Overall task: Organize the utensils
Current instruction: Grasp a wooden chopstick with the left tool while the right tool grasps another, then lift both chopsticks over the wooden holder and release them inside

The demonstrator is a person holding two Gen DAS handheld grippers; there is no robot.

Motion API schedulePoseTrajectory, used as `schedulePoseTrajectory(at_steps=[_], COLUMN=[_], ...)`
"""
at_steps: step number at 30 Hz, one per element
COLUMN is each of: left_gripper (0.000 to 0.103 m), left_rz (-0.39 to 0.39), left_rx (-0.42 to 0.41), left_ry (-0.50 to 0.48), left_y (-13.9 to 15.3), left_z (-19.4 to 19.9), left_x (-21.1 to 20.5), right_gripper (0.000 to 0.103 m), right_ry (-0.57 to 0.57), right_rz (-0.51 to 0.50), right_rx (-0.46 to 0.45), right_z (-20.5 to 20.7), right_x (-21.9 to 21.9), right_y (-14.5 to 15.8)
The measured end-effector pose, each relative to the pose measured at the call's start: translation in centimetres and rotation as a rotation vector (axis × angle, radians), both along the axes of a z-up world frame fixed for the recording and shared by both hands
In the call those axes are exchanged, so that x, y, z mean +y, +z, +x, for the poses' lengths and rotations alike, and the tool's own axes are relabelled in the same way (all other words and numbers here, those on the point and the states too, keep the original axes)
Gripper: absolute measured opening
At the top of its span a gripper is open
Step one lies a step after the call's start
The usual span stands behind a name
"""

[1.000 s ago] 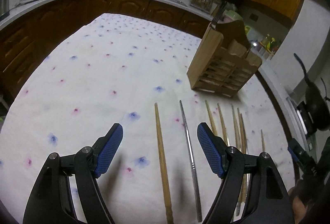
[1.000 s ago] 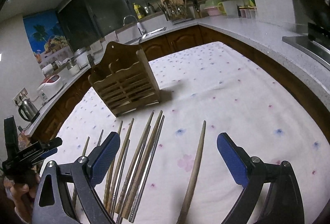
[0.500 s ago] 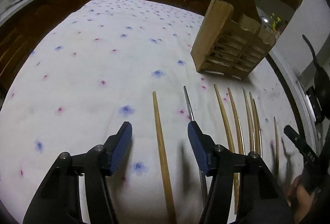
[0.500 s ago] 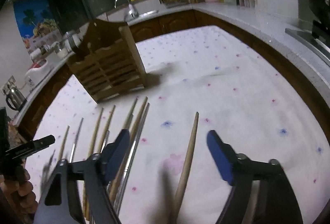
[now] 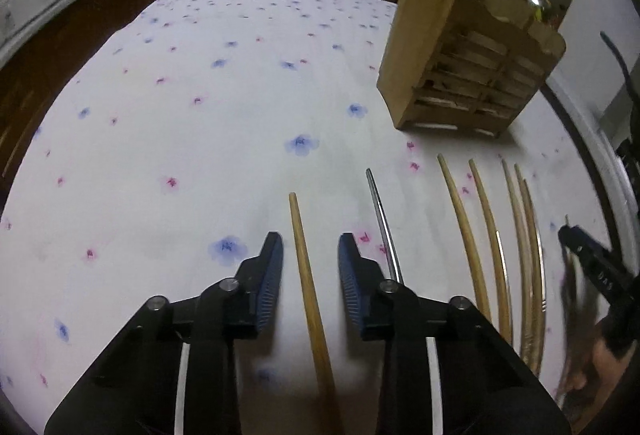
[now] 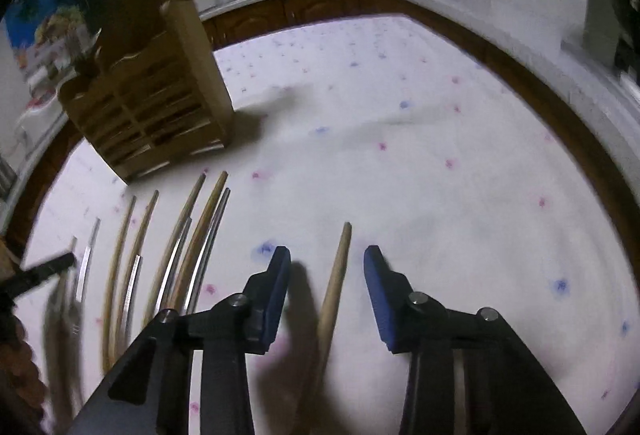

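Table [image 5: 168, 83] under a white floral cloth; broad bare cloth to the left and far side in the left wrist view, and to the right in the right wrist view, out to the dark wooden edge. Wooden utensil holder [image 5: 468, 51] stands upright at the far side, well apart from both grippers.

Left gripper [image 5: 310, 247]: blue pads apart, straddling a wooden chopstick [image 5: 310, 295] lying flat on the cloth; no pad contact visible. A metal chopstick [image 5: 384, 223] lies just outside its right pad. Further right, a row of chopsticks [image 5: 496, 255] (wood and metal mixed, count unclear).

Right gripper [image 6: 326, 259]: pads apart, around a separate wooden chopstick [image 6: 334, 291], tip pointing away; contact cannot be told (motion blur).
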State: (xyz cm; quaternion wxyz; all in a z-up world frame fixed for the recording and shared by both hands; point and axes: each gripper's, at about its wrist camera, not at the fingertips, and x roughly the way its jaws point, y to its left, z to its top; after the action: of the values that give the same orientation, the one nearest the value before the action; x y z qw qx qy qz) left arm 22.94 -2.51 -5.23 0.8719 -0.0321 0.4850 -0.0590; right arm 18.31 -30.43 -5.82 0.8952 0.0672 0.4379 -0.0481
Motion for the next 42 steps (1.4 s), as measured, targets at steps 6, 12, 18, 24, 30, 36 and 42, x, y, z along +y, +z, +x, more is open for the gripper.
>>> schedulePoseTrajectory(at_steps=[6, 12, 18, 24, 30, 36, 42], left_gripper=[0.007, 0.005, 0.005, 0.005, 0.005, 0.005, 0.005], left_rz=[0.004, -0.076, -0.171, -0.238, -0.291, -0.323, -0.332], left_rx=[-0.013, -0.009, -0.046, -0.11, -0.184, -0.247, -0.293], left_ry=[-0.017, -0.021, -0.018, -0.026, -0.035, -0.044, -0.049], left_y=[0.0, 0.4, 2.6, 5.9, 9.3, 12.1, 13.7], left_z=[-0.2, -0.5, -1.6, -3.5, -5.6, -7.0, -7.9], left_x=[0.0, 0.8, 2.2, 3.0, 3.9, 4.4, 4.6], right_gripper=[0.01, 0.006, 0.005, 0.005, 0.005, 0.005, 0.005], right_ry=[0.053, 0.053, 0.052, 0.084, 0.101, 0.114, 0.119], right_rz=[-0.074, -0.029, 0.051, 0.091, 0.132, 0.162, 0.176], right_rx=[0.005, -0.001, -0.059, -0.134, -0.222, -0.304, -0.371], right_z=[0.5, 0.4, -0.8, -2.3, -4.1, -5.5, -6.4], right_x=[1.5, 1.3, 1.0, 1.6, 2.0, 2.2, 2.4], right_y=[0.0, 0.1, 2.2, 5.6, 8.9, 11.9, 14.3])
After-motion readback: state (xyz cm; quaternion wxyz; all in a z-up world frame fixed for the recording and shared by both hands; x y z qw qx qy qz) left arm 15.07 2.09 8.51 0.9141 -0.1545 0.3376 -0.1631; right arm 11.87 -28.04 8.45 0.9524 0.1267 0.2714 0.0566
